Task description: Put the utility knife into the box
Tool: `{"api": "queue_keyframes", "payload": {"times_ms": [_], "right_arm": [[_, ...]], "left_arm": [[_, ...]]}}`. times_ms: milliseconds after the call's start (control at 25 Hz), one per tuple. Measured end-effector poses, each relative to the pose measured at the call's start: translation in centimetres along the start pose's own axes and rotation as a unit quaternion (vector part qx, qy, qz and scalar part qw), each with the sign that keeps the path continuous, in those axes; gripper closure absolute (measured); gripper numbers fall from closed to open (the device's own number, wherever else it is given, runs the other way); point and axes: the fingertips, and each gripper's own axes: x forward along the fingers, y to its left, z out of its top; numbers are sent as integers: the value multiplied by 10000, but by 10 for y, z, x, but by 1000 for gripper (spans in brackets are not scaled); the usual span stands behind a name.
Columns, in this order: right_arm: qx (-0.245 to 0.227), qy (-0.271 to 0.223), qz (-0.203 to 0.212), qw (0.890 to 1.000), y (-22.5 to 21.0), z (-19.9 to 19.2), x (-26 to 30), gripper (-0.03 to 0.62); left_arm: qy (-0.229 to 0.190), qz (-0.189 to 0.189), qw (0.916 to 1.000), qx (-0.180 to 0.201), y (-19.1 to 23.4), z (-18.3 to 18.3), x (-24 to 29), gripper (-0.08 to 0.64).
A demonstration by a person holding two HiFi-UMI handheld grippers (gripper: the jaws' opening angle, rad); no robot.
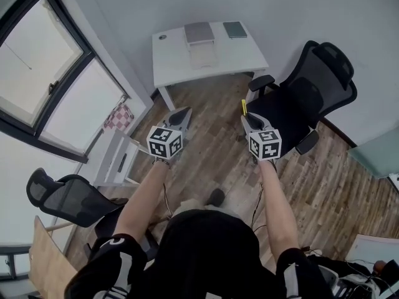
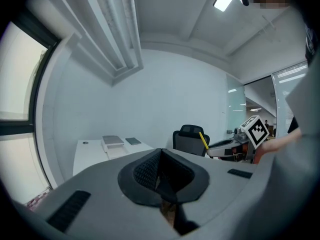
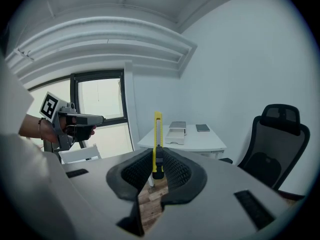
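Head view: the person stands over a wood floor (image 1: 206, 117) with both forearms stretched forward and roughly parallel, one hand-held gripper in each fist, marker cubes facing up. The left hand-held gripper (image 1: 181, 114) points towards the white desk (image 1: 171, 58). In the left gripper view its jaws are pressed together with nothing between them. The right hand-held gripper (image 1: 247, 118) is level with the left one, near a black office chair (image 1: 312, 92). Its jaws pinch the yellow utility knife (image 3: 157, 139) by the lower, black-slider end. The knife stands upright, most of its length rising above the pads. The box (image 1: 202, 53) sits open on the desk, ahead of both hand-held grippers and well apart from the knife. A dark flat item (image 1: 235, 29) lies at the desk's far corner.
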Motion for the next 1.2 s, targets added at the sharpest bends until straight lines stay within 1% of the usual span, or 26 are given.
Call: {"api": "queue_keyframes", "payload": {"times_ms": [320, 600, 760, 960, 1200], "right_arm": [[-31, 76, 204, 9998, -19, 7, 33, 517], [-106, 87, 255, 9996, -38, 19, 75, 517], [-114, 116, 250, 9996, -48, 31, 115, 517], [-163, 170, 233, 9995, -69, 54, 175, 517], [-83, 276, 92, 9995, -93, 83, 252, 517]], "left_arm": [[19, 181, 9998, -90, 22, 3, 31, 535], [-20, 181, 9998, -127, 53, 7, 68, 534], [-40, 171, 9997, -138, 91, 17, 96, 534], [-66, 119, 9997, -204, 143, 31, 146, 534], [47, -105, 9997, -217, 207, 50, 210, 534]]}}
